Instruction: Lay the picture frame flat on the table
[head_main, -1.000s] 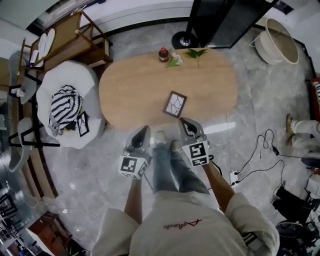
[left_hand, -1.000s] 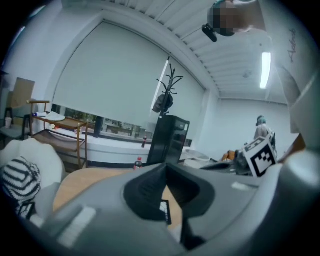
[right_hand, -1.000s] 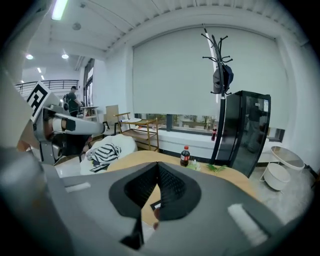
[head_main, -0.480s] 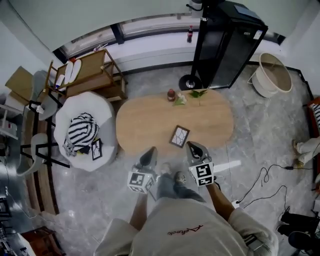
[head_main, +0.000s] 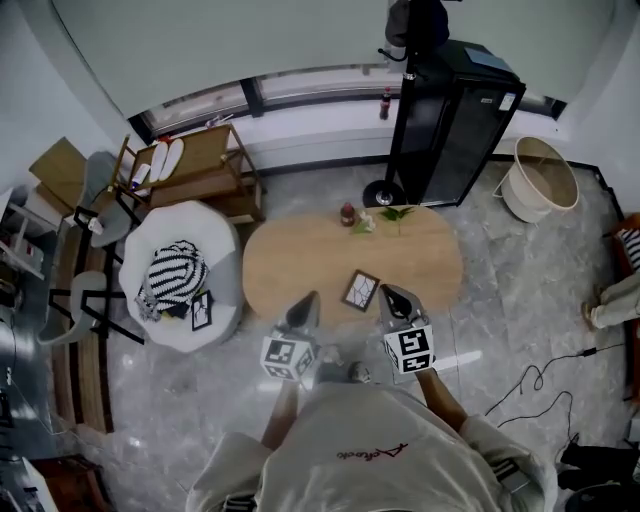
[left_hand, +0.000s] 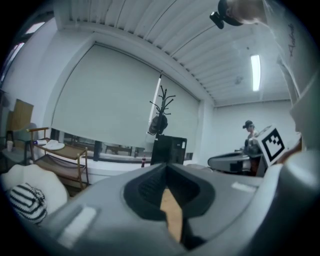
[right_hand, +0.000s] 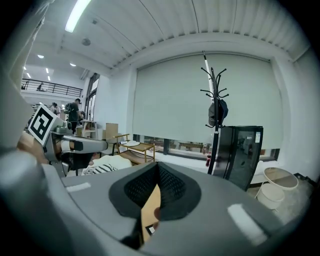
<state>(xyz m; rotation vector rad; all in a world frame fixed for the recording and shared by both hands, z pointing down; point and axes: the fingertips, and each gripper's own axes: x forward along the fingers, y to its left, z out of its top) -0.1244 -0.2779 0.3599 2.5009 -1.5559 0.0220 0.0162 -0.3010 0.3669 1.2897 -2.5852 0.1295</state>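
Left gripper (head_main: 309, 300): I held its jaws pressed together, with nothing between them.
Right gripper (head_main: 388, 293): its jaws were likewise closed tight and empty.
Picture frame (head_main: 360, 290): it lay flat on the wooden table (head_main: 290, 262), near the front edge, between my two gripper tips in the head view.

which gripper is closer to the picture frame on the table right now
Right. In the head view the right gripper is just to the right of the picture frame; the left gripper is farther off, on its left side.
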